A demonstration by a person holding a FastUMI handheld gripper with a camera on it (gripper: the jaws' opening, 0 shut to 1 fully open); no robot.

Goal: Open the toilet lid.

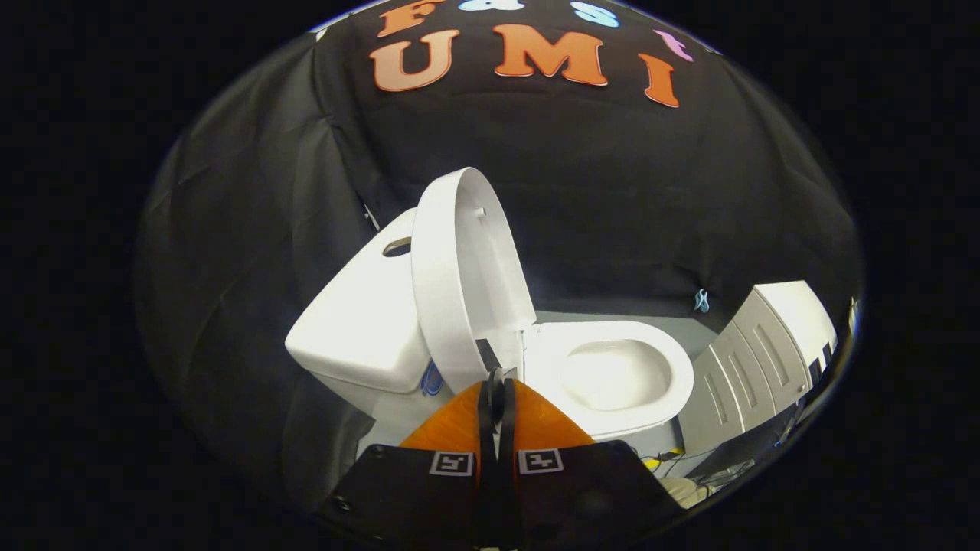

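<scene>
A white toilet stands just beyond my fingers. Its lid [459, 275] is raised upright and leans back toward the white tank [360, 321], which has a round button on top. The bowl and seat [612, 371] lie uncovered to the right of the lid. My gripper [498, 376] is shut, its fingertips pressed together with nothing between them. The tips sit just in front of the lid's lower edge near the hinge, and whether they touch it I cannot tell.
A white ribbed cabinet or appliance [766, 344] stands right of the bowl. Cables and small items lie on the floor [689, 474] near its base. The black cloth wall [612, 191] hangs close behind the toilet.
</scene>
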